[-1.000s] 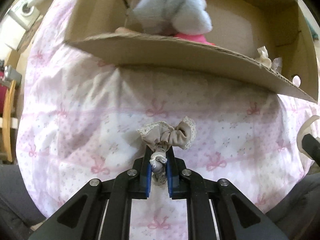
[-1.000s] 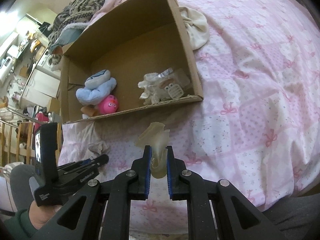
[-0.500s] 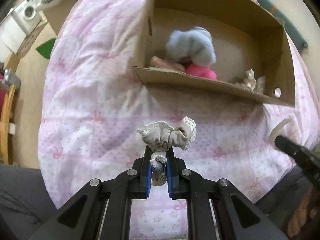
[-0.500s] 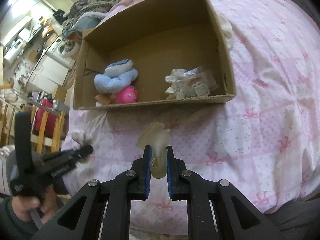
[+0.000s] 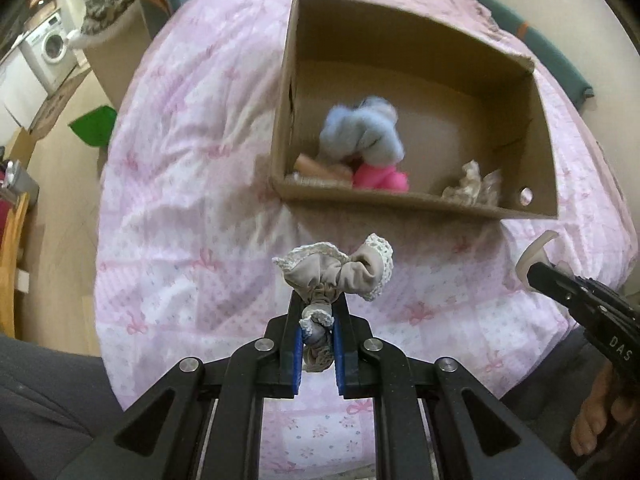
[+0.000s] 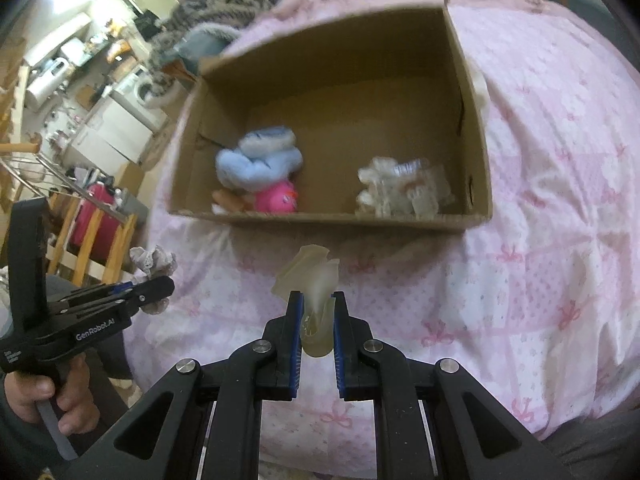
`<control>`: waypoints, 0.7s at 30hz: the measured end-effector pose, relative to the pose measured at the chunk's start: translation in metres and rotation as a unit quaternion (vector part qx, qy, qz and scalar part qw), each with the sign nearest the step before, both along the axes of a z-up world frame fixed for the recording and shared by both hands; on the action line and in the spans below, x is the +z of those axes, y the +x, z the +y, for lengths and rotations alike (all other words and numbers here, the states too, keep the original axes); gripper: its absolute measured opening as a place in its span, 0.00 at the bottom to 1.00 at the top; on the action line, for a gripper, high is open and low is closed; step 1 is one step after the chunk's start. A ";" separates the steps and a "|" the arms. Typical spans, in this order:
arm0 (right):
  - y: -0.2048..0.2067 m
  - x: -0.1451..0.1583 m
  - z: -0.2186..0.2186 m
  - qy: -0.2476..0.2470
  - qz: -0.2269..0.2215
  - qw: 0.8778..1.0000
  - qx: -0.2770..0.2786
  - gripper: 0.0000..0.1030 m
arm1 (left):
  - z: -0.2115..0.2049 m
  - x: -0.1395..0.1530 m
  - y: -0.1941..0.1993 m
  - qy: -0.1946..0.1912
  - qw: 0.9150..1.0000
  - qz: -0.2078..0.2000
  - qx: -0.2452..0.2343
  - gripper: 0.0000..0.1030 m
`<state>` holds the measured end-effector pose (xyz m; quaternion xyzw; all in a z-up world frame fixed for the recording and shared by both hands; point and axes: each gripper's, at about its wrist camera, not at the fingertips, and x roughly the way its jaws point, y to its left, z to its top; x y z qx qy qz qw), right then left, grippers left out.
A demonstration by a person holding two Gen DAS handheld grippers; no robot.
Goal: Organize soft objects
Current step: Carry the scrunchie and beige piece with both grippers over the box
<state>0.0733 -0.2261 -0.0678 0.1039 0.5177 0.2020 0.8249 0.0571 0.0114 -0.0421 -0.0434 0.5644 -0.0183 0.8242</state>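
My left gripper [image 5: 317, 312] is shut on a beige lace-trimmed cloth bundle [image 5: 336, 270] and holds it above the pink bedspread, short of the open cardboard box [image 5: 400, 200]. My right gripper [image 6: 316, 312] is shut on a pale cream soft piece [image 6: 314, 276], also in front of the box [image 6: 320, 218]. Inside the box lie a blue plush [image 6: 258, 162], a pink plush [image 6: 278, 200] and a clear crinkly packet [image 6: 400, 192]. The left gripper also shows in the right wrist view [image 6: 154, 286], low at the left.
The pink quilted bedspread [image 6: 540, 200] covers the bed under the box. A grey knitted blanket [image 6: 224, 4] lies behind the box. A wooden chair with a red bag [image 6: 96, 216] and a washing machine [image 5: 48, 48] stand off the bed's left side.
Both grippers have pulled back and risen from the box, so its inside shows more from above. Each still holds its soft item.
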 end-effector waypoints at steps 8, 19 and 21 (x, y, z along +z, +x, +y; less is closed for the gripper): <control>0.003 0.034 -0.015 0.044 -0.058 0.997 -0.029 0.14 | -0.003 0.054 0.018 -0.017 0.997 -0.078 -0.001 0.11; 0.037 0.068 -0.025 0.044 -0.093 0.994 -0.041 0.14 | -0.036 0.063 0.068 -0.027 0.994 -0.100 -0.020 0.11; 0.045 0.067 -0.028 0.040 -0.092 0.994 -0.046 0.14 | -0.044 0.062 0.075 -0.027 0.995 -0.098 -0.026 0.11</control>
